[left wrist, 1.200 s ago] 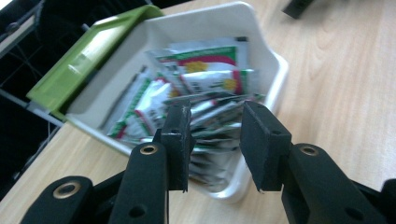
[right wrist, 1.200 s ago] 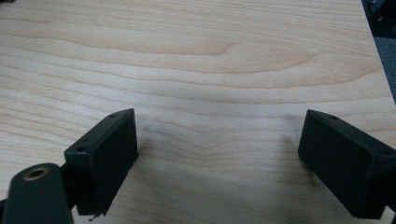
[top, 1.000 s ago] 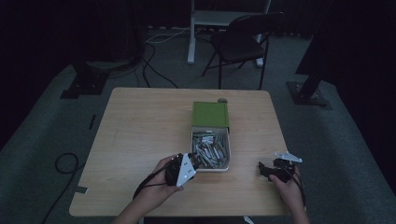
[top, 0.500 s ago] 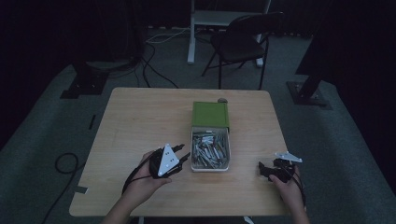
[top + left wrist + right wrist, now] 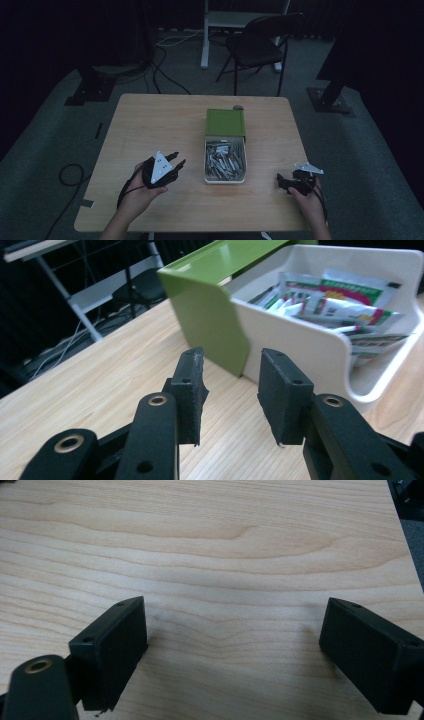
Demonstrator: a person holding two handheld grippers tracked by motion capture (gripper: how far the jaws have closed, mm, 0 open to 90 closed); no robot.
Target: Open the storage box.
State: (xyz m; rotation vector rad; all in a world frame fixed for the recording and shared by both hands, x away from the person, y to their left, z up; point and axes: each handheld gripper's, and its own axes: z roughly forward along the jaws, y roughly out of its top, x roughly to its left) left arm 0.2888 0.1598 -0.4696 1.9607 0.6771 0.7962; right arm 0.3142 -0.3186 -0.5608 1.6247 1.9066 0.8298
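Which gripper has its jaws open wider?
The right gripper: a broad stretch of bare table shows between its jaws. The left gripper leaves a narrow gap.

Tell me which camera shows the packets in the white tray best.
The left gripper view: the packets lie close, their red and green print visible. The high view shows them as a small greyish heap. The right gripper view faces bare table.

Dim room, grey carpet floor [image 5: 380, 165]. Black folding chair [image 5: 260, 45] behind wooden desk [image 5: 150, 125]; cables [image 5: 160, 65] on floor.
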